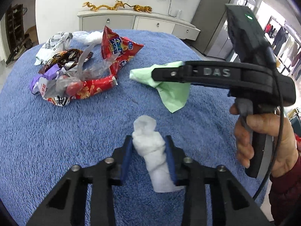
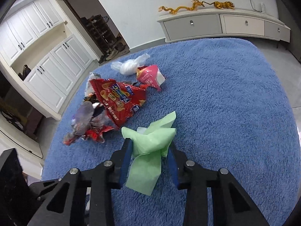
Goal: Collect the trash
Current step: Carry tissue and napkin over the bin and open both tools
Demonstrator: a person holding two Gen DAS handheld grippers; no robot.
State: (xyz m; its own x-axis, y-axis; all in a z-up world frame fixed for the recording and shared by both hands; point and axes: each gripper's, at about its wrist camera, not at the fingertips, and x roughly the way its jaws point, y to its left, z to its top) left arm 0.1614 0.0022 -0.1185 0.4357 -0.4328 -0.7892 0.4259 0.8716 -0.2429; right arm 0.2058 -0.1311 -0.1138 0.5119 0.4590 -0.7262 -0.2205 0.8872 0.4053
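A: From the left wrist view, our left tongs (image 1: 148,146) have narrowed onto the white tissue wad (image 1: 150,150). Both blue pads touch its sides, so we hold it. Its long axis runs near-to-far, straight along the fingers.

B: And the trash pile (image 1: 79,71) of snack wrappers lies far and to the left of that wad, on the blue towel (image 1: 56,141) that covers the table. Our right tongs (image 1: 156,75) reach in from the right, pinching the green paper (image 1: 169,94), just right of the pile.

A: In the right wrist view, the right tongs (image 2: 149,150) are closed partway on the green paper (image 2: 150,145); it bunches between the pads and hangs down toward us.

B: There the pile (image 2: 105,113) sits far-left of the tips, the red chip bag (image 2: 118,99) nearest. We judge the right hand is the closer one, so both loads should travel left and away.
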